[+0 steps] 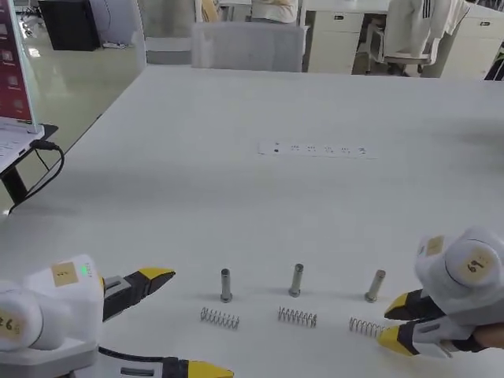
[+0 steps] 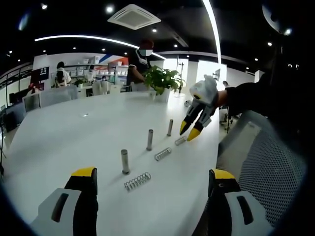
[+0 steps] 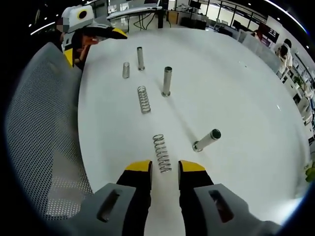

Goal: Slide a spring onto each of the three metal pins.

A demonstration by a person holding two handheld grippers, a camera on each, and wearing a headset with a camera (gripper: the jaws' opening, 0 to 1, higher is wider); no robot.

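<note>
**Three springs flat, three pins bare**

Three metal pins stand upright in a row near the front edge of the white table: the left pin, the middle pin and the right pin. The pins are bare. Just in front of each one, on the person's side, a spring lies on its side along the row: the left spring, the middle spring and the right spring. Each spring is near its pin but apart from it.

The right gripper sits low over the table at the right end of the row. Its jaws are a little way open, with a gap wider than the coil. The near end of the right spring lies in that gap, between the yellow tips. I cannot tell whether either tip touches the coil. The spring lies flat on the table.

The left gripper hovers at the left end of the row and points along it. Its jaws are spread wide and hold nothing. The left pin and left spring lie ahead of it, clear of both tips.

A grey mesh chair back shows beside the table edge in the right gripper view.
</note>
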